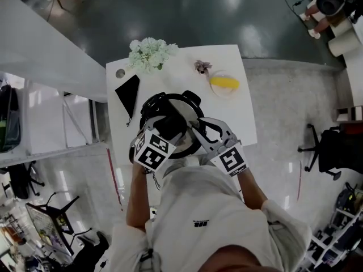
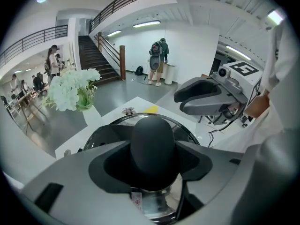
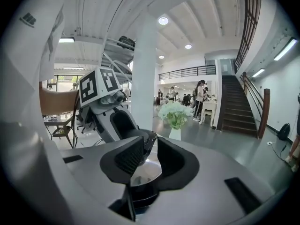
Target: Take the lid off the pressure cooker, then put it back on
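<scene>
Gripping knob point(image 2: 152, 142): left gripper point(image 1: 169, 127) | nearby: flowers point(image 1: 150, 54), pouch point(image 1: 129, 92), plate point(image 1: 222, 92)

Head view: high overhead, looking steeply down on the table point(image 1: 176, 81). Left gripper view: close above the lid point(image 2: 152, 146), facing the stairs point(image 2: 96, 55). Right gripper view: close on what appears to be the pot handle point(image 3: 136, 191). Both gripper views share the flowers point(image 2: 72, 89) and stairs.

Open-plan office/lab hall, staircase point(image 3: 239, 104) w/ mezzanine railing point(image 3: 187, 71), office chair point(image 1: 326, 152), white table point(image 1: 244, 112), people point(image 2: 158, 60) in bkgd
</scene>
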### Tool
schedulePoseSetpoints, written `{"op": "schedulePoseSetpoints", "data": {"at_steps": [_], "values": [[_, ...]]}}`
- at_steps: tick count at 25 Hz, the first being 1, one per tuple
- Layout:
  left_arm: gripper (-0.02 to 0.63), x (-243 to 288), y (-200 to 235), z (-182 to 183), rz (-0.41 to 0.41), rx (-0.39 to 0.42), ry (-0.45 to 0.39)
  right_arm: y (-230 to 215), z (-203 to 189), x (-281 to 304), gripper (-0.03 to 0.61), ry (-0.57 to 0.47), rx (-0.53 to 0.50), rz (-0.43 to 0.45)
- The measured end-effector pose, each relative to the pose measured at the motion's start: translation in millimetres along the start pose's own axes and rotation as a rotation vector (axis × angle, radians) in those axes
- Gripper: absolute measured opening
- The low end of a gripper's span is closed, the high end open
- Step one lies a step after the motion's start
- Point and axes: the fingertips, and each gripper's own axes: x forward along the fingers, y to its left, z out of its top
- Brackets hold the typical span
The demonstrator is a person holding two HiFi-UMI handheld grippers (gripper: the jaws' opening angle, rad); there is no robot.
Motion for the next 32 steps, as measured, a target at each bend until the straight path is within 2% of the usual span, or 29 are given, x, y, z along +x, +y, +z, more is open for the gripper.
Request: {"op": "schedulePoseSetpoints", "data": {"at_steps": [14, 19, 28, 32], "values": [[0.288, -0.5, 4.1, 1.9, 0.134, -0.165, -0.035, -1.8, -4.0, 1.8, 0.095, 0.006, -0.035, 0.102], [0.291, -0.8, 6.3, 2.3, 0.165, -0.184, -0.053, -3.5, -5.9, 3.9, 0.095, 0.006, -0.036, 0.119], [0.302, -3.2, 8.0, 0.2, 0.221, -0.228, -0.164, -1.6, -7.1, 8.9, 0.095, 0.000, -0.026, 0.095], [0.316, -11.3, 7.1, 4.3, 0.248, -0.203, -0.245, 1.2, -6.1, 10.5, 0.094, -0.011, -0.019, 0.072]]}}
